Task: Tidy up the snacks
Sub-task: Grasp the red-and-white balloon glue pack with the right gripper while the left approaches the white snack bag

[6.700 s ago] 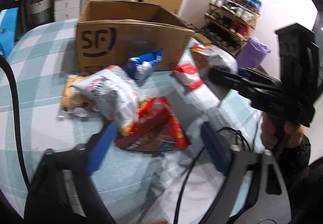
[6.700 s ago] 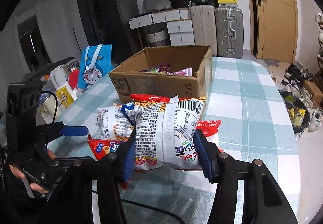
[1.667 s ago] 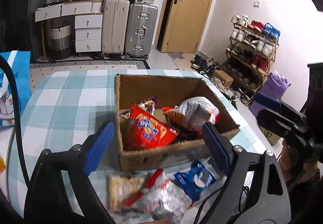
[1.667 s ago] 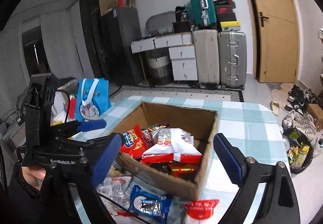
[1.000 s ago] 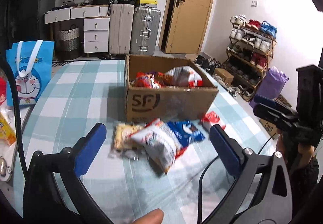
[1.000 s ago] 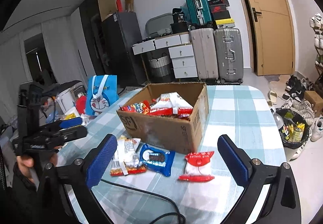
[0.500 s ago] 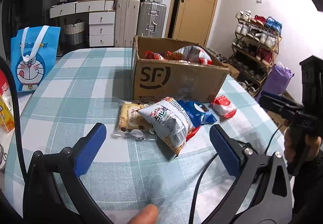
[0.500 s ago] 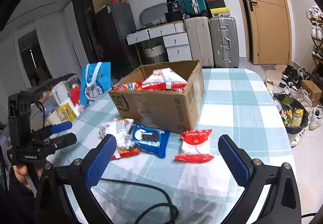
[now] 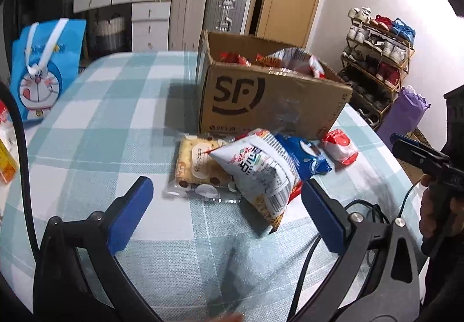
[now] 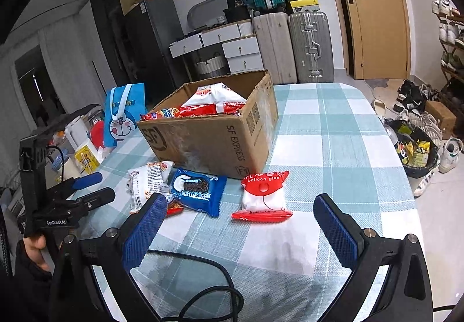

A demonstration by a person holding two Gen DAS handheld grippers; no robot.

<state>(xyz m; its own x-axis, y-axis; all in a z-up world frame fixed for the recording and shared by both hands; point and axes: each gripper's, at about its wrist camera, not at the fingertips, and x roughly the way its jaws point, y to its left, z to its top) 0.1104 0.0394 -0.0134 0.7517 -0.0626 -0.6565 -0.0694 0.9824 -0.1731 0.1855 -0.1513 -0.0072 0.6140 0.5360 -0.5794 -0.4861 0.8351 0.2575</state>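
Observation:
A brown SF cardboard box stands on the checked table, holding several snack bags. In front of it lie a clear cracker pack, a white noodle bag, a blue cookie pack and a red-and-white balloon pack. My left gripper is open just short of the white noodle bag, nothing between its pads. My right gripper is open too, low over the table in front of the balloon pack.
A blue cartoon bag stands at the table's left side beside small yellow boxes. A black cable trails across the near tablecloth. Suitcases, drawers, a door and a shoe rack ring the room.
Both grippers dropped their bags into the box, drew back and came down low. The left one now sits closer to the loose bags; the right one nearer the balloon pack.

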